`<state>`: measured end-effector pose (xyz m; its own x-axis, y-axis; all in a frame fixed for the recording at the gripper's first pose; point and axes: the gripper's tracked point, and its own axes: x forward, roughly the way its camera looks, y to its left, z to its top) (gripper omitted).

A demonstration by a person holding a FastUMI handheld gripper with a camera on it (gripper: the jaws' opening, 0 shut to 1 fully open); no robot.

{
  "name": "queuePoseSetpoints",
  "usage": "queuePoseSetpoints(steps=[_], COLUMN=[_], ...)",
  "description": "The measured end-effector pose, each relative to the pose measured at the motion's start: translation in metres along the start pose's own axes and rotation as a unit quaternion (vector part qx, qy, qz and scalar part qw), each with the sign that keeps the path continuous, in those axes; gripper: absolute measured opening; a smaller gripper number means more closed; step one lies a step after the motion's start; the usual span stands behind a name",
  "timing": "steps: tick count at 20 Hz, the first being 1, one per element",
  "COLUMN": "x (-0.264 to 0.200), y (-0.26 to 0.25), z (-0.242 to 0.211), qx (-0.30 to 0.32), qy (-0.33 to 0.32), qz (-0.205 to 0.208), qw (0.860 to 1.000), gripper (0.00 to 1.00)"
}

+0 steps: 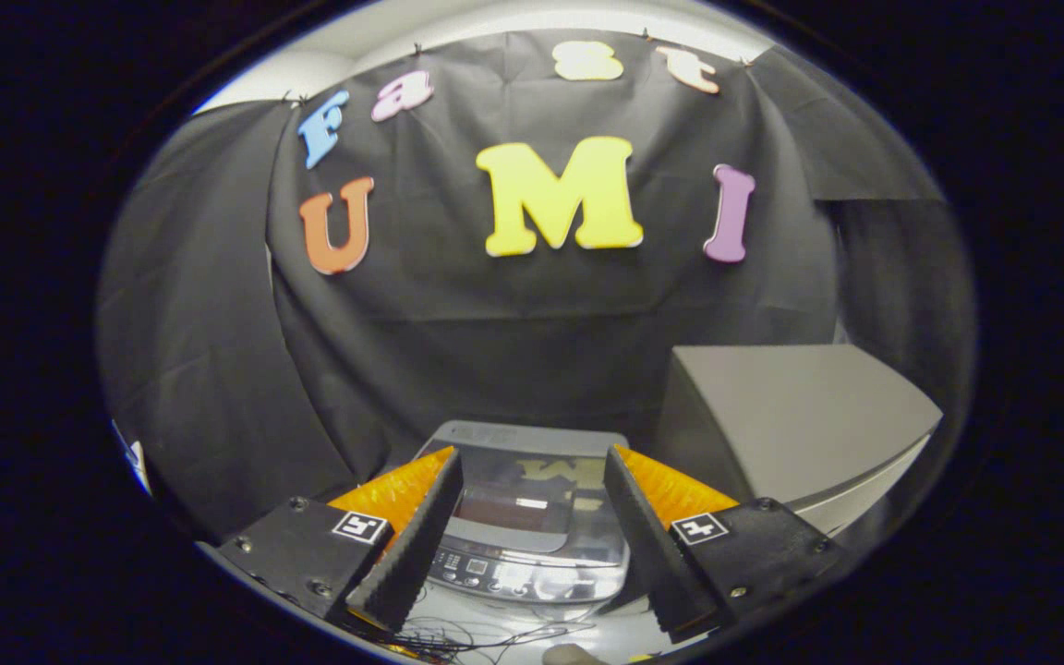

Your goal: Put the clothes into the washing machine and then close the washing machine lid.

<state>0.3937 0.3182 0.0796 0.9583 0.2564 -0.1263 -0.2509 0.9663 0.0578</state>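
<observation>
Here the gripper (532,471) hangs above a small washer (532,517), its two fingers spread wide apart and holding nothing. The washer sits between and just beyond the fingers, seen from above and in front. Its lid (532,489) is glossy and dark, lies flat and shut, and mirrors the wall behind. A grey control panel (495,565) with small buttons runs along the washer's near edge, between the lower parts of the fingers. The washer stands on a pale surface (532,628), and a tangle of thin dark threads (477,637) lies on that surface just in front of the panel. A small rounded greyish thing (569,654) shows at the very near edge, too cut off to tell what it is. To the right of the washer, just beyond the right finger, stands a large grey box (791,416) with a sloping top, taller than the washer. A black cloth wall (495,351) closes the booth behind both. No clothes can be made out.
</observation>
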Motion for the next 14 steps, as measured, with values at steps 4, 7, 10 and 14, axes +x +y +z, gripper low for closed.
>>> queuePoseSetpoints(steps=[4,7,10,14], x=[-0.063,-0.113,-0.174,-0.259], y=[-0.073,-0.126,-0.177,-0.228], z=[-0.004,-0.020,-0.052,-0.104], qx=[-0.009,0.002,0.015,0.023], qy=[-0.040,-0.036,-0.036,-0.015], qz=[-0.024,-0.042,-0.069,-0.097], qw=[0.999,0.998,0.997,0.995], gripper=[0.98,0.98,0.98,0.98])
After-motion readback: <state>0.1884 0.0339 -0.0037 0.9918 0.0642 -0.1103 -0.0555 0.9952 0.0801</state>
